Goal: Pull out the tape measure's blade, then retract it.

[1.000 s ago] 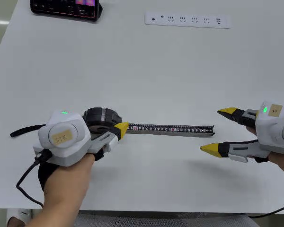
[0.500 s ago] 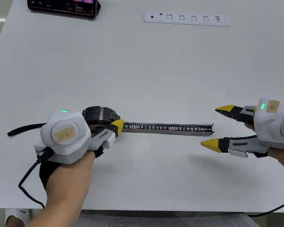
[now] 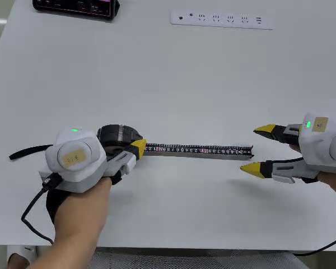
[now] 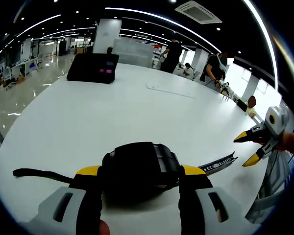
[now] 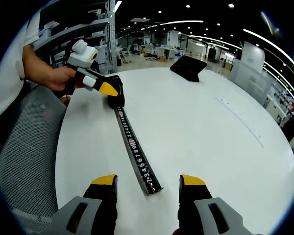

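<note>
Since a second ago, my right tongs [image 3: 257, 149] have closed in a bit, and the tape has stayed where it was. Nearest to me on the left, my hand [image 3: 78, 210] holds the left tongs [image 4: 140, 172]. A black cord [image 3: 31, 208] hangs from them over the near edge of the white bench [image 3: 173, 84]. These tongs are squeezed around the black tape measure [image 3: 119, 136], one yellow tip on each side of its case. A black strap [image 3: 28, 151] lies flat on the bench to the left of the case. From the case the blade [image 3: 199, 150] runs out to the right, flat on the bench, with its numbers facing up. My right tongs are on the right, with a gap between the yellow tips. The end of the blade sits in that gap. I see bench on both sides of it, so neither tip touches it. Far across the bench lie a white power strip [image 3: 221, 20] and, to its left, a dark screen [image 3: 75, 7].
</note>
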`<state>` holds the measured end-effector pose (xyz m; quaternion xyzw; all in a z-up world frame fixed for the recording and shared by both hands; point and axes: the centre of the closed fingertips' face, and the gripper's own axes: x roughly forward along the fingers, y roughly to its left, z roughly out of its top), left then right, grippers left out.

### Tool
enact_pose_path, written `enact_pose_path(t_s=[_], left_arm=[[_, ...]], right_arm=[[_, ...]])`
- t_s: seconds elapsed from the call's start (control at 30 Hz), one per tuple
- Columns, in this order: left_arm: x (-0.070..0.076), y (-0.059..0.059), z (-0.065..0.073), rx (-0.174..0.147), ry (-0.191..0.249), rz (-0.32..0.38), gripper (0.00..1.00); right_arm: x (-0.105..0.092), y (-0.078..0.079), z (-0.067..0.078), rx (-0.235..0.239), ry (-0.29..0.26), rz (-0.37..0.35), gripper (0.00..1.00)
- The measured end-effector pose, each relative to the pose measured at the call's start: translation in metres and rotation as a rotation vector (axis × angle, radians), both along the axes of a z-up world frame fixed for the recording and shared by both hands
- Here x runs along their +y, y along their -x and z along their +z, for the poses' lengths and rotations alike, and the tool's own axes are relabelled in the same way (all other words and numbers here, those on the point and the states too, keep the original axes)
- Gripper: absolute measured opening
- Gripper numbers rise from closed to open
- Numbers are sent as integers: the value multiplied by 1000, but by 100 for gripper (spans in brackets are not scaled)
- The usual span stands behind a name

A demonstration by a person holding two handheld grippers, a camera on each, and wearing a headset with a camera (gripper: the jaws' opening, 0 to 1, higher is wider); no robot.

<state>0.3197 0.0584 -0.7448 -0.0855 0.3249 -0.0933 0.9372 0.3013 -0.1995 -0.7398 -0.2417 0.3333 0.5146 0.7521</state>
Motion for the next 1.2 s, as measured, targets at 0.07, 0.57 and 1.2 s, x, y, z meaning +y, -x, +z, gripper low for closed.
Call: enact_pose_path(t_s=[0.07, 0.57, 1.2], left_arm=[[0, 0, 0, 1, 0, -1, 59], [1, 0, -1, 6, 6, -2, 59], [0, 0, -1, 9, 10, 1, 59]], right_arm=[[-1, -1, -2, 10, 9, 11, 45], [-5, 0, -18, 61, 120, 163, 26], [-8, 0, -32, 84, 178, 247, 15]])
